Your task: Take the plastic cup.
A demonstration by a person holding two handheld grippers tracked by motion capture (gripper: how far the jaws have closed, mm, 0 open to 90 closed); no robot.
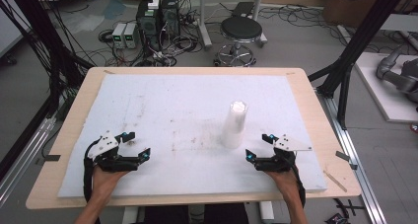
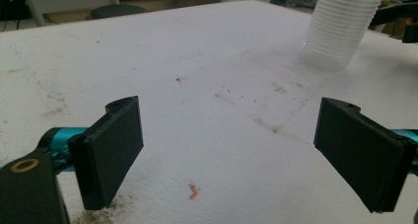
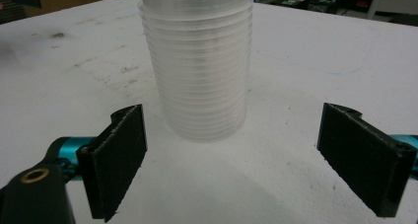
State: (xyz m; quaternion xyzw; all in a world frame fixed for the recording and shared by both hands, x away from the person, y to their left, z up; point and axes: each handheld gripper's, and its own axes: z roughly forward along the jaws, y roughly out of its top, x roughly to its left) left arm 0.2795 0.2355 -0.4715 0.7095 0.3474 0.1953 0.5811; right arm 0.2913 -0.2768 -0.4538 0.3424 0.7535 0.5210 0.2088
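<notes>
Right of centre on the counter (image 1: 64,150), upright stack of clear plastic cups (image 1: 233,125) nearer right gripper (image 1: 259,147), directly ahead; left gripper (image 1: 135,145) farther; both jaws spread, empty.

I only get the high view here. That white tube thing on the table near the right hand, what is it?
Observer: A stack of clear plastic cups, nested and standing upside down; the right gripper view shows the ribbed rims.
Operator: Is the right hand-held gripper holding it?
Observer: No. The right hand-held gripper has its jaws wide apart, and the stack stands beyond them, untouched.
Operator: And the left one?
Observer: The left hand-held gripper is open too, with nothing between the jaws. Its view shows a small orange scrap lying on the white mat just ahead.
</notes>
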